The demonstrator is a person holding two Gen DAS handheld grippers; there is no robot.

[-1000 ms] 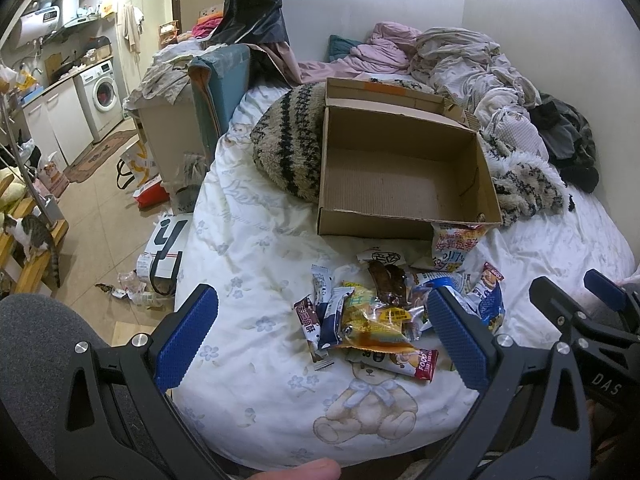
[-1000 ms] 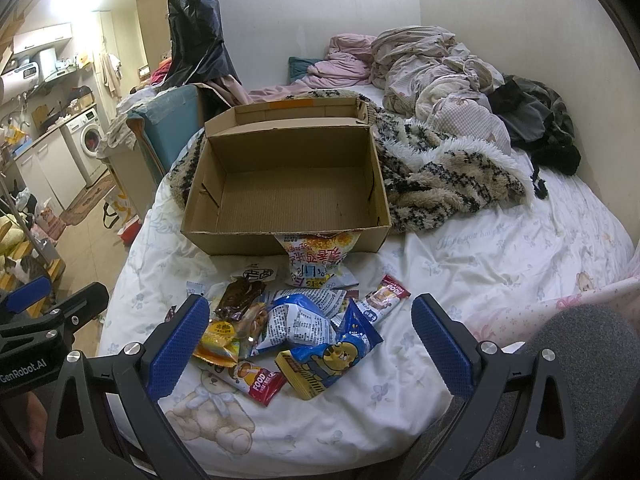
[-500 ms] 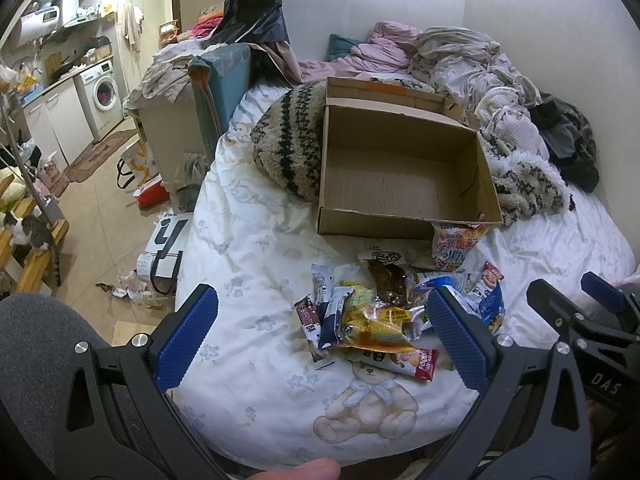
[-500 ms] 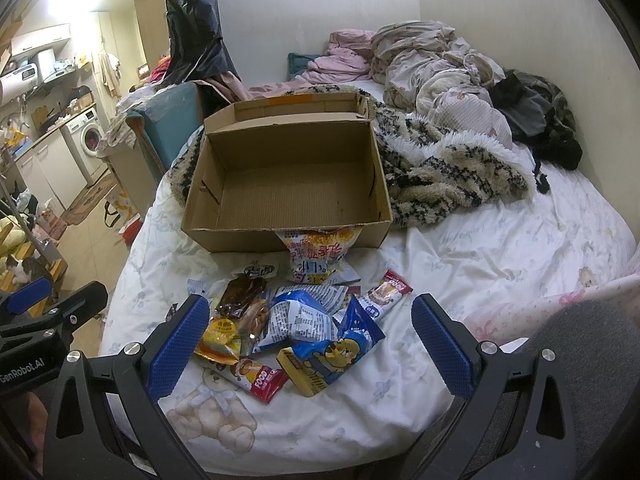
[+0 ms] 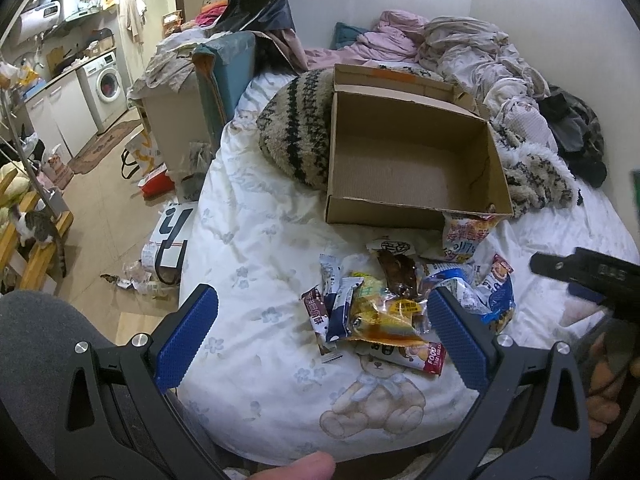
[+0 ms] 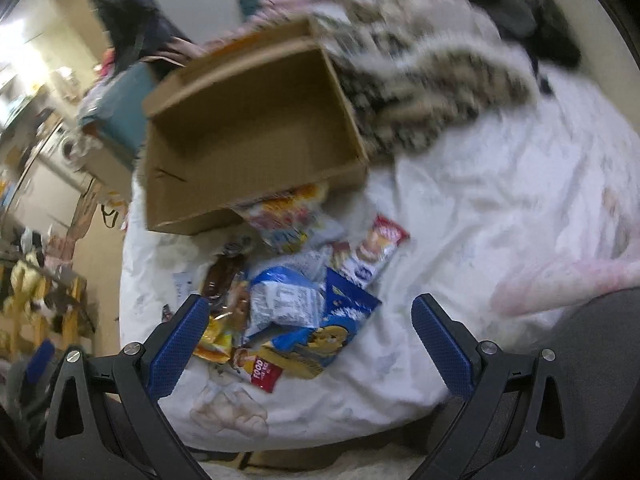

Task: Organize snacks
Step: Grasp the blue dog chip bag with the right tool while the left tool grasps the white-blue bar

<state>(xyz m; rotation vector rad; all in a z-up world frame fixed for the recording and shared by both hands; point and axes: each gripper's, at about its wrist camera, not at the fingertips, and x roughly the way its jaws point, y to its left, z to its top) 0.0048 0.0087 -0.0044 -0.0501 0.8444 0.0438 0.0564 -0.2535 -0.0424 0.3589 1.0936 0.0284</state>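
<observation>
Both the left gripper (image 5: pixel 322 334) and right gripper (image 6: pixel 310 334) hang wide-spread, holding nothing, over the snack pile (image 5: pixel 404 300) near the bed's (image 5: pixel 260 248) front edge (cardboard box (image 5: pixel 408 160) behind).

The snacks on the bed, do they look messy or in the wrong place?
Yes. The snack packets lie in a jumbled heap on the white bedsheet, overlapping each other. None are in the cardboard box, which sits empty just behind them. One packet leans against the box's front wall.
</observation>
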